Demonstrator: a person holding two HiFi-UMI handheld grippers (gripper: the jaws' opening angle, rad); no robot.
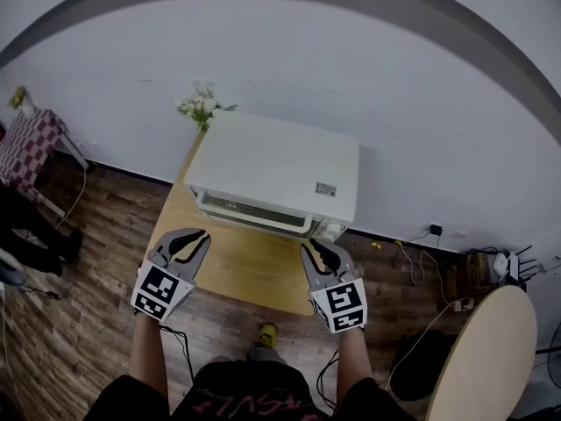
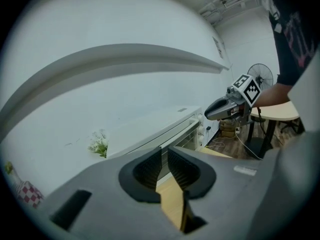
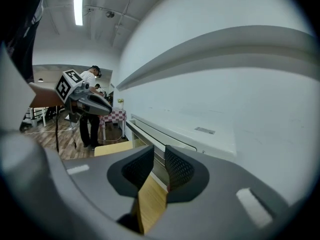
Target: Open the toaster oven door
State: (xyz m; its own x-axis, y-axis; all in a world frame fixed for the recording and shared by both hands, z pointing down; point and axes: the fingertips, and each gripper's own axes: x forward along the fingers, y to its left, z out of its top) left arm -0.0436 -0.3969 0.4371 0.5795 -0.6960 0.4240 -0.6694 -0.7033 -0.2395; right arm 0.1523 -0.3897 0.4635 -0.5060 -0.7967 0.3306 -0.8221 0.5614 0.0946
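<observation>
1. A white, box-shaped metal toaster oven [image 1: 272, 169] sits at the back of a light wooden surface [image 1: 237, 266], against a white wall. Its glass-fronted door [image 1: 250, 209] faces the person and looks closed. A pale bar handle [image 1: 263, 220] runs along the door's upper edge.
2. The left gripper [image 1: 191, 237] and right gripper [image 1: 314, 248] hang over the near half of the surface, apart from the oven. Each gripper's fingers stand slightly parted, and only bare wood and the oven front show in the gap. Neither holds anything.
3. Risk: that narrow gap may not fit over the handle. The fingers could then butt against the bar and shove the oven towards the wall.
4. Risk: the right gripper lines up near the oven's right end, where small knobs [image 1: 329, 229] sit. It could catch a knob instead of the handle.
5. Risk: a pull on one end of the bar could twist the oven or drag it forward, as it probably has little weight to resist.
6. Risk: a grip at the very fingertips may slip off the smooth bar, letting the door snap shut again.
</observation>
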